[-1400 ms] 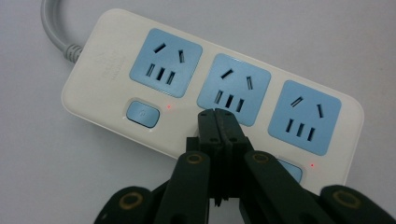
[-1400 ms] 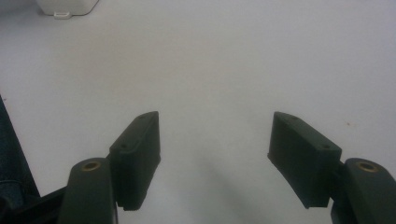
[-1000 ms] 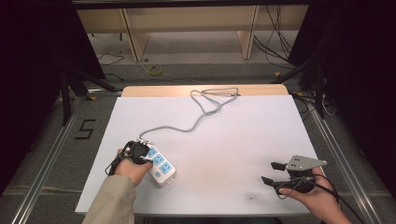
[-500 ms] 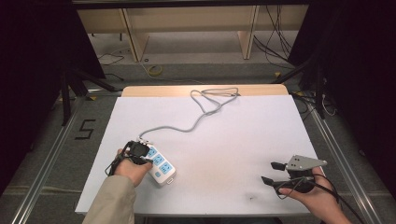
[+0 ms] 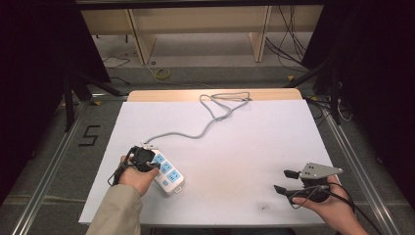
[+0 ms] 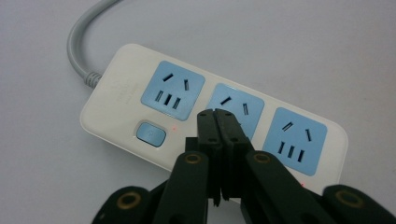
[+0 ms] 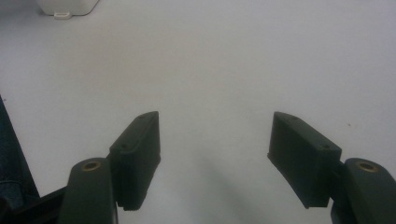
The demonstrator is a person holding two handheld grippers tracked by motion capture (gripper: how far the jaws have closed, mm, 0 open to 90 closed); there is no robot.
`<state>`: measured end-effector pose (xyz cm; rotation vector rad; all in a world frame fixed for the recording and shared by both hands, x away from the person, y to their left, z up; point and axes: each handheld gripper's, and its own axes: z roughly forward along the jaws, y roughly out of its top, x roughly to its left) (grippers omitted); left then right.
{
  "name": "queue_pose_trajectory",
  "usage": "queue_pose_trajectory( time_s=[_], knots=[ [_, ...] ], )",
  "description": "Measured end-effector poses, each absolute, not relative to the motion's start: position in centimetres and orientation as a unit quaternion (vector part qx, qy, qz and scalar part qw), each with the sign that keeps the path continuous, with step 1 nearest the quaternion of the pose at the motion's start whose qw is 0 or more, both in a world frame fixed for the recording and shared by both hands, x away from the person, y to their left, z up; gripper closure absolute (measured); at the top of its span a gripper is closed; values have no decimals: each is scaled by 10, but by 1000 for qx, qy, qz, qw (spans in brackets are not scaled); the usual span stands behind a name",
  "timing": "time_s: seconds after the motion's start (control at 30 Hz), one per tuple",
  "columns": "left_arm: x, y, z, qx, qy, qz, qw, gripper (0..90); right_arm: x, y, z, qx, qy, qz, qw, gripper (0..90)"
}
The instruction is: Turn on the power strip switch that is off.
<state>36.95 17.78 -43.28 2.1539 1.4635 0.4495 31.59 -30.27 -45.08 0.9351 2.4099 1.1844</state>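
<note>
Power strip lies at bench front-left. Left claw, jaws pressed together w/ nothing between, pokes over its middle socket, prob. to press. Right claw spread apart, parked well clear.

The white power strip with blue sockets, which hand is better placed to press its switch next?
Left, probably. The left gripper, jaws shut together, hovers right over the white power strip with blue sockets, near its blue switch button. The right gripper sits open on the far side of the white table.
</note>
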Motion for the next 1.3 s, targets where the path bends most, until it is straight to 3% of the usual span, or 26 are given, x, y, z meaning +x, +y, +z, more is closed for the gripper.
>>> queue_pose_trajectory(
  time_s=[0.67, 1.3],
  knots=[
    [359, 175, -423, 783, 509, 201, 295, 794, 316, -303, -451, 324, 838, 413, 149, 341],
    [346, 164, -425, 805, 403, 217, 378, 477, 316, -303, -451, 324, 839, 411, 147, 340]
  ],
)
